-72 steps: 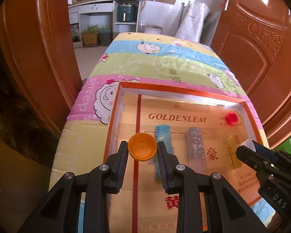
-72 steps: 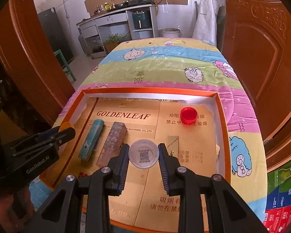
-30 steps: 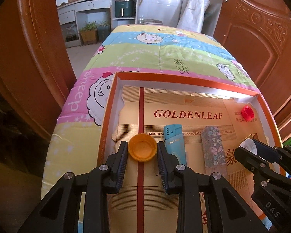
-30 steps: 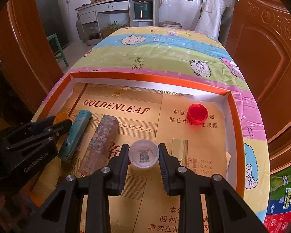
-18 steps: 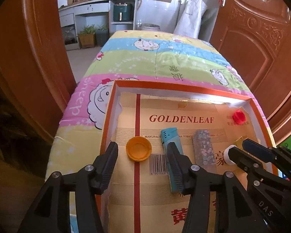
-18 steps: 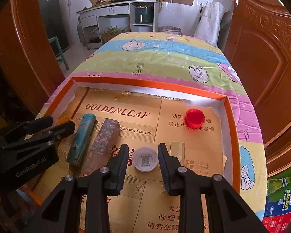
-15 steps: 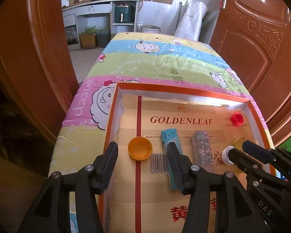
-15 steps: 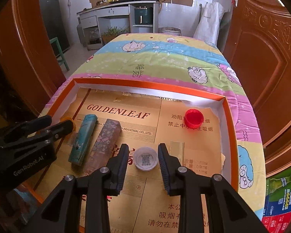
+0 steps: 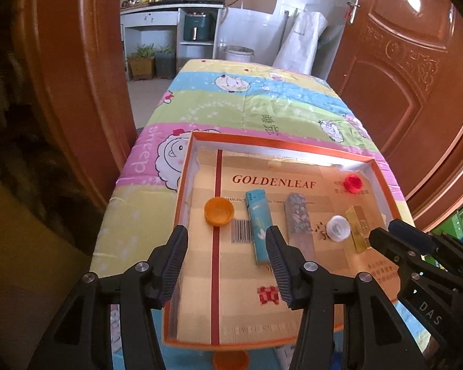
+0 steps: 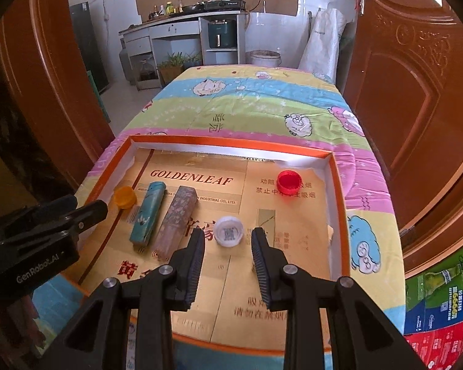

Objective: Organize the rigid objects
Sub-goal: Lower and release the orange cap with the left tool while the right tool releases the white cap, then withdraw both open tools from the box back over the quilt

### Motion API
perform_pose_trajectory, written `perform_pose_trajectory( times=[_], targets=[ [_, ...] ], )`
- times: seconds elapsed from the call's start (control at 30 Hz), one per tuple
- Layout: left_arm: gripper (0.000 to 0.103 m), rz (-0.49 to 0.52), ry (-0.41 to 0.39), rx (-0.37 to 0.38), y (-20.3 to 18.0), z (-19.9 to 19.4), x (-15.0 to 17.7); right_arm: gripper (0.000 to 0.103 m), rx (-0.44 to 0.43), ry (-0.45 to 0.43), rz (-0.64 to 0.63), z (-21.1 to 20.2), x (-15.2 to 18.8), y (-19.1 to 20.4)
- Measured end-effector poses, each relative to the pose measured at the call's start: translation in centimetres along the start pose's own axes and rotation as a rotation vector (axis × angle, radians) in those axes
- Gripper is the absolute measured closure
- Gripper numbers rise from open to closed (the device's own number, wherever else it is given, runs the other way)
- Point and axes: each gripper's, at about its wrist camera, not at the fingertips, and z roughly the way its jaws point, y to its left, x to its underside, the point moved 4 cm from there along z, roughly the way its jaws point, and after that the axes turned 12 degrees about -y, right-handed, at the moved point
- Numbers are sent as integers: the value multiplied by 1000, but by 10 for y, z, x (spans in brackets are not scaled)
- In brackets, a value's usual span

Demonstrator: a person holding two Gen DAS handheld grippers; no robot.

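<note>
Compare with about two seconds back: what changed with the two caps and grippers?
Both caps were let go. The left gripper has just been opening; its jaws stand wide and pulled back, and the orange cap lies free on the tray. The right gripper drew back too, leaving the white cap flat beyond its fingertips. Blue lighter, patterned lighter, gold lighter and red cap stayed put.

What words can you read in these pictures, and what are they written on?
"GOLDENLEAF": red print on the cardboard liner of the orange tray.
"GenRobot.AI": on the left hand-held gripper, body seen from the right wrist.
"DAS": on the right hand-held gripper, body seen from the left wrist.
"sheep": upside down on the cartoon bedsheet.
Chinese characters, small English line, barcode digits: too small to read.
</note>
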Motion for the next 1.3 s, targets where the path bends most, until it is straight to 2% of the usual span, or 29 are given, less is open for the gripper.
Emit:
perform_pose_trajectory(
  times=[0.8,1.3],
  targets=[
    [49,25,-53,5,1,-88,15,72,14,-55,-12,-79,6,18],
    [49,14,-59,0,21,-132,38,72,14,-48,-49,-110,26,39]
  ],
)
